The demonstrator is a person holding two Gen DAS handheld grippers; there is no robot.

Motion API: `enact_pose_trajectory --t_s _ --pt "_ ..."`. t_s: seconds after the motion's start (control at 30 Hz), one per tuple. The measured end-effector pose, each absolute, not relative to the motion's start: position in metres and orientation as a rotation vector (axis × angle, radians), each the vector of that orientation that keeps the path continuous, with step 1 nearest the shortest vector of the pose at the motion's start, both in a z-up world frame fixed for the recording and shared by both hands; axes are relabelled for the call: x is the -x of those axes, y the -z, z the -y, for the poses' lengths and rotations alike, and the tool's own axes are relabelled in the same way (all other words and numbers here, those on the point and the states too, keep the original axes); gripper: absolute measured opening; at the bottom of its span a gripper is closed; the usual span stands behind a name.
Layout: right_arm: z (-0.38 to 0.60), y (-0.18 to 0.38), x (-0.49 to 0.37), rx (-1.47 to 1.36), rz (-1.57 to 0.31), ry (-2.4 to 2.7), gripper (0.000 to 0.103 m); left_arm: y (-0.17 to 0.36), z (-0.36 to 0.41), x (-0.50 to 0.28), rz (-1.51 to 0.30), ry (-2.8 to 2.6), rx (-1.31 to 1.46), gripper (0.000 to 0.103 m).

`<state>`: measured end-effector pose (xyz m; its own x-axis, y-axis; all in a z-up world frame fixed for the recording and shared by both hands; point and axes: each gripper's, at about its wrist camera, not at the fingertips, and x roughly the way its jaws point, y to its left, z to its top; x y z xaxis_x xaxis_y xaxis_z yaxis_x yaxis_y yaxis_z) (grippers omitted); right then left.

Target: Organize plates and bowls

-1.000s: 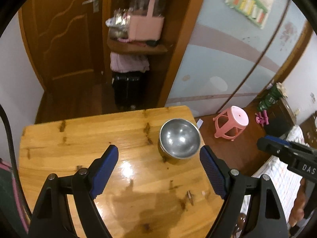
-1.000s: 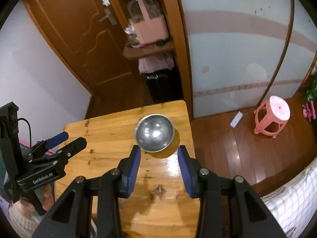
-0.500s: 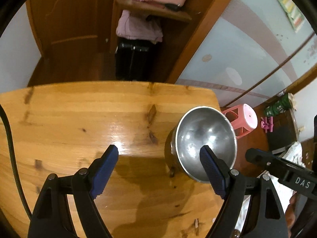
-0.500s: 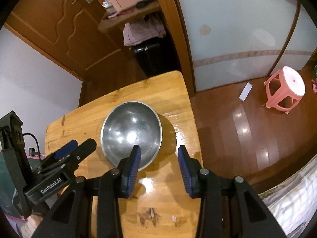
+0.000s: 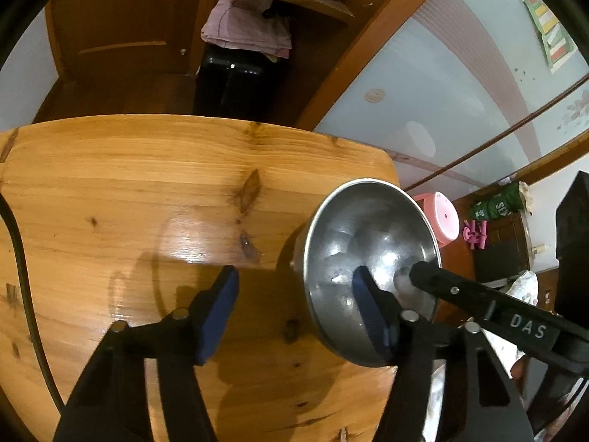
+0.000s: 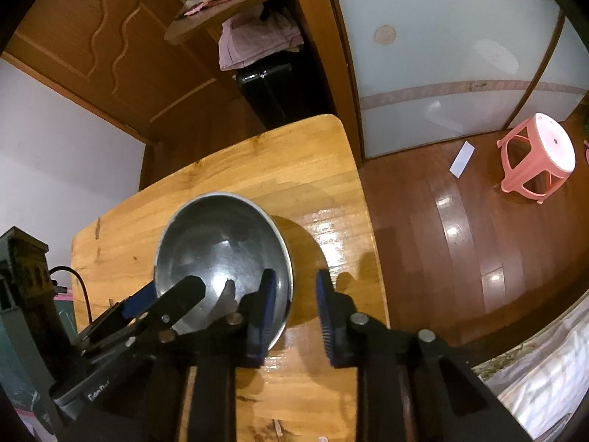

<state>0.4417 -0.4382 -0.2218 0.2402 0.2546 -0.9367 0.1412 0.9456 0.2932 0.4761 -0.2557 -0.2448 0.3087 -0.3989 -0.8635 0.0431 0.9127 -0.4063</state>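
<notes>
Bowl, steel, on table: rim now between both my pairs of jaws. Left gripper and right gripper have just been closing, neither visibly clamped yet. Lift looks imminent.

We note one steel bowl, round, shiny, empty, standing upright on the wooden table near its far right corner. It sits right of centre in the left wrist view and lower left of centre in the right.
</notes>
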Motion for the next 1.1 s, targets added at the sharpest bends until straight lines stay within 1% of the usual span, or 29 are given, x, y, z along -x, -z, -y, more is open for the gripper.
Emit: enact_pose_trajectory --t_s 0.07,0.13,0.17,0.2,0.27,0.33,0.5,0.67,0.87,1.1 --pt "0.437 0.224 -0.443 -0.35 -1.34 -0.081 0.016 0.246 0.256 -0.476 -1.23 0.305 0.336 0.049" --pt "0.436 0.227 -0.442 -0.356 -1.344 -0.085 0.009 0.249 0.254 -0.476 -1.242 0.31 0.354 0.041" --pt "0.436 0.227 -0.442 -0.363 -1.342 -0.087 0.009 0.248 0.252 -0.475 -1.247 0.309 0.362 0.036" --pt "0.435 0.227 -0.441 -0.366 -1.339 -0.084 0.009 0.25 0.25 -0.475 -1.255 0.312 0.376 0.034" --pt "0.433 0.226 -0.44 -0.35 -1.337 -0.085 0.009 0.25 0.248 -0.474 -1.263 0.315 0.384 0.023" --pt "0.429 0.225 -0.436 -0.349 -1.339 -0.094 0.008 0.249 0.248 -0.473 -1.271 0.327 0.377 0.017" --pt "0.424 0.221 -0.426 -0.339 -1.346 -0.101 0.007 0.242 0.245 -0.462 -1.289 0.331 0.342 0.015" --pt "0.423 0.208 -0.407 -0.357 -1.344 -0.118 0.007 0.219 0.238 -0.443 -1.29 0.361 0.304 0.014" --pt "0.411 0.167 -0.358 -0.374 -1.309 -0.157 0.007 0.172 0.226 -0.398 -1.285 0.388 0.248 0.014" --pt "0.39 0.11 -0.275 -0.375 -1.25 -0.181 0.008 0.108 0.211 -0.314 -1.251 0.411 0.197 0.014"
